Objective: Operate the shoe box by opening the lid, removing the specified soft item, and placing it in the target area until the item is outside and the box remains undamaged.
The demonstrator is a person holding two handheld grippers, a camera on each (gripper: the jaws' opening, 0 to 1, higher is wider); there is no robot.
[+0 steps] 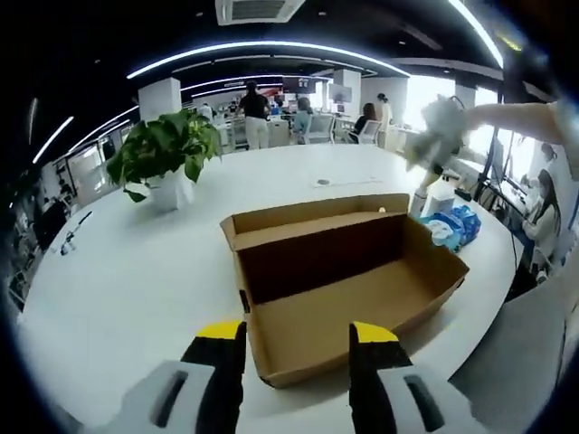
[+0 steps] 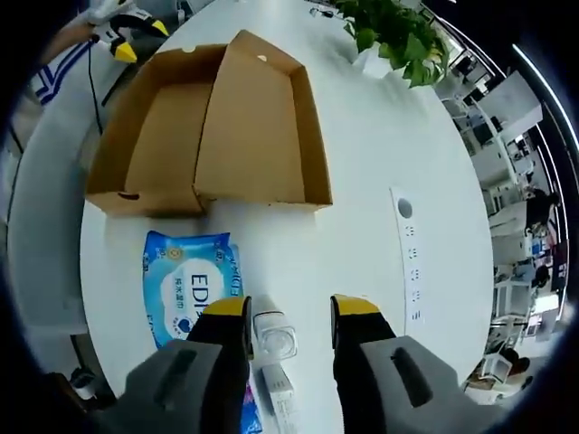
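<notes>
The brown cardboard shoe box [image 1: 344, 298] lies open on the white table [image 1: 136, 271], its lid folded back and its inside bare. My left gripper [image 1: 297, 339] is open just short of the box's near wall. A blue pack of wipes [image 1: 452, 226] lies outside the box at its right end. In the right gripper view the box [image 2: 244, 127] is ahead and the blue pack [image 2: 185, 285] lies left of my open right gripper [image 2: 289, 316], with nothing held. A white bottle [image 2: 271, 339] stands below the jaws. The right gripper [image 1: 432, 136] hangs blurred above the bottle [image 1: 436, 194]. The left gripper [image 2: 136, 38] shows beyond the box.
A potted green plant [image 1: 167, 154] stands at the table's back left, and is seen again [image 2: 393, 32] past the box. A flat socket strip [image 2: 407, 244] is set into the table. People and desks fill the office behind. A white sleeve [image 1: 516, 113] reaches in from the right.
</notes>
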